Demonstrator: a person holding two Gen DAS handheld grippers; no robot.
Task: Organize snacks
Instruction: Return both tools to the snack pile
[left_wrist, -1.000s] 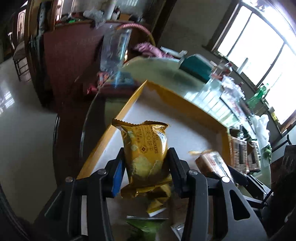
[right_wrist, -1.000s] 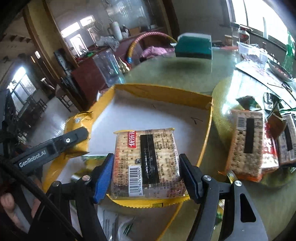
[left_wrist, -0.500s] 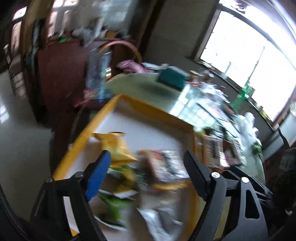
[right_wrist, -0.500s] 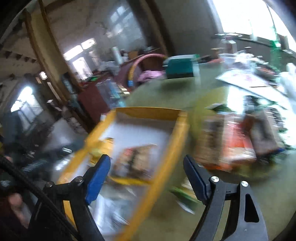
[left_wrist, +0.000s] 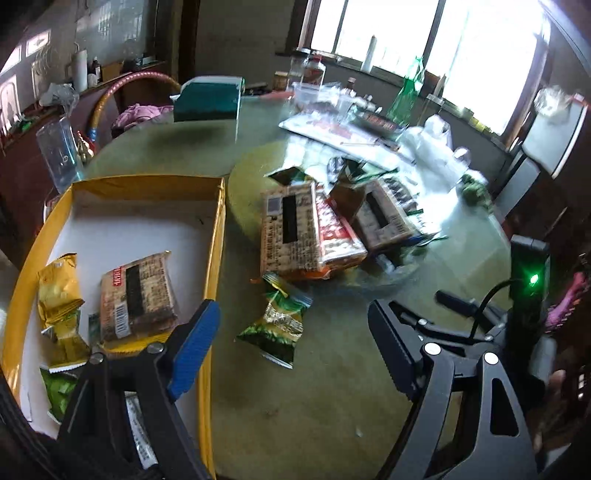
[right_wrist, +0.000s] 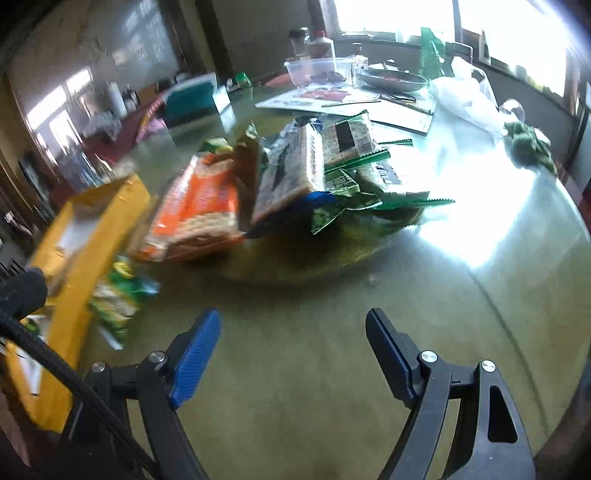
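Both tongs spread and empty: left tongs with a green packet just ahead, box to their left. Right tongs face the snack pile ahead; a hasty grab there could topple it across the table.

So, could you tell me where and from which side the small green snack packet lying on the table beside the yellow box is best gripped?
Probably across its puffy middle, from above. The green packet lies flat and alone on the table, just right of the yellow box, with its crimped ends pointing towards and away from the camera. The open left gripper could close on its two long sides; the crimped ends are thin and might slip.
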